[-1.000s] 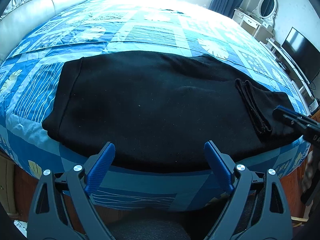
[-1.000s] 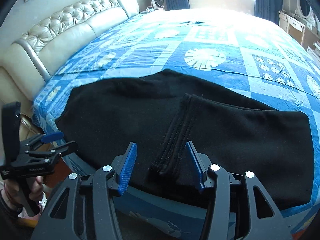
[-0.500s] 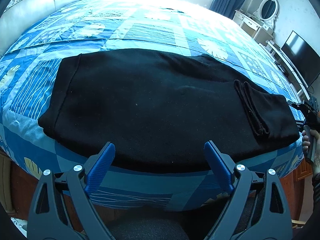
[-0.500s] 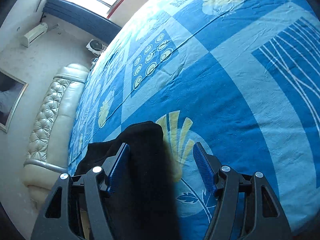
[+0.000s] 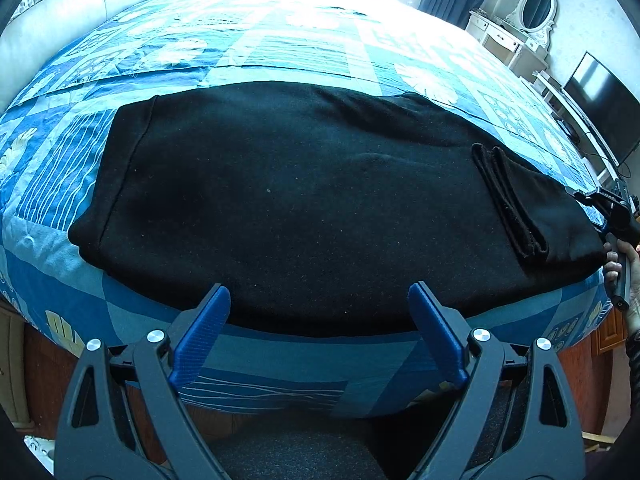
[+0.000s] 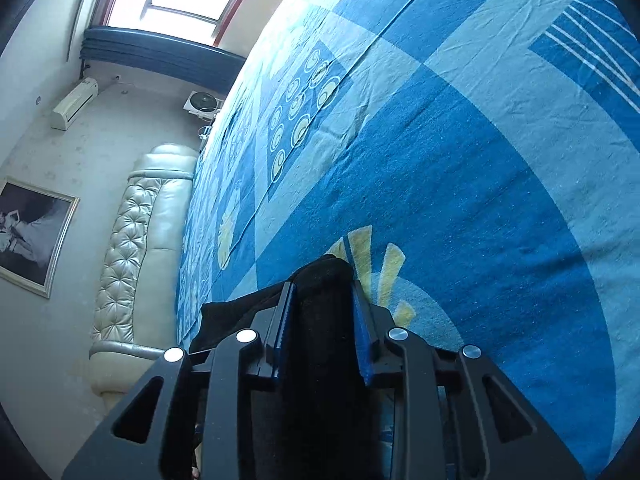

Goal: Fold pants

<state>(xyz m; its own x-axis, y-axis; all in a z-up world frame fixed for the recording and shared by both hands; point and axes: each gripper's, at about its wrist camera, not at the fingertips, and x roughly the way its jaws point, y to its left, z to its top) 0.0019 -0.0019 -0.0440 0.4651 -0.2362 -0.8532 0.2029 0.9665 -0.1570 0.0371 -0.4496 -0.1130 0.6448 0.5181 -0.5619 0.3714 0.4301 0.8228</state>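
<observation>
Right gripper (image 6: 322, 300) hiding pants (image 6: 320, 280) edge

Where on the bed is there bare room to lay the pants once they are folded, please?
The blue bedspread lies bare beyond the black pants, up to the headboard and the window side. The near edge is crowded: the pants cover it almost corner to corner, with the right tongs clamped on one end.

My left gripper (image 5: 319, 334) hangs wide open over the near edge of the bed (image 5: 280, 48), holding nothing. The black pants (image 5: 304, 200) lie flat across the blue bedspread, with one folded end at the right. At the far right, my right gripper (image 5: 610, 210) is at that end.
</observation>
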